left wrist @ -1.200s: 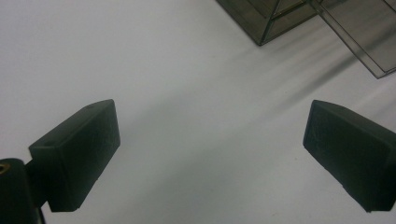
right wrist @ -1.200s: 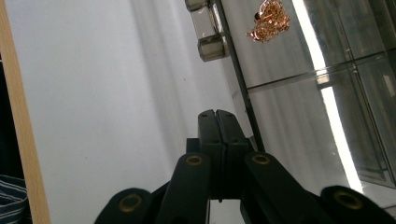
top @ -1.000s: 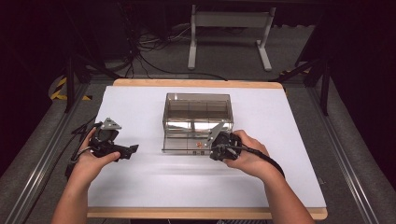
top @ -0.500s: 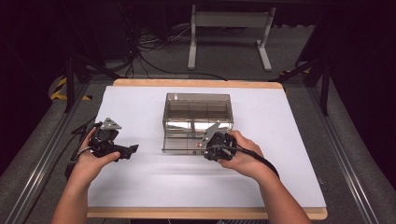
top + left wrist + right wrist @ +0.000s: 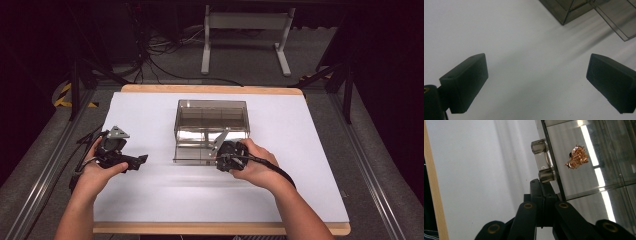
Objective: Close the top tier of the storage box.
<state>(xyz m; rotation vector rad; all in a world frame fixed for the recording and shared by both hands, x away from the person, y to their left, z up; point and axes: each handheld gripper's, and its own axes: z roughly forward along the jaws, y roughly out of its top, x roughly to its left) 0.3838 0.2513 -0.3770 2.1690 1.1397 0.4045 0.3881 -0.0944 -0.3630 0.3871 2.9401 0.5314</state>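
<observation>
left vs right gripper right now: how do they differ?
The left gripper has its jaws wide apart with nothing between them; the right gripper has its jaws pressed together. The left gripper sits over bare white table, apart from the clear box; the right gripper is at the box's front, its tips beside the clear handle. Both are black, hand-held and low over the table.

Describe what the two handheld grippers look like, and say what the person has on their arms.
Both grippers are black. The left gripper carries a grey three-cornered plate on top, and its two fingers are blocky, matte black pads. The right gripper has black linkage arms with brass-coloured pivot rivets. A black cable trails from it over the forearm. No sleeves show on the forearms.
</observation>
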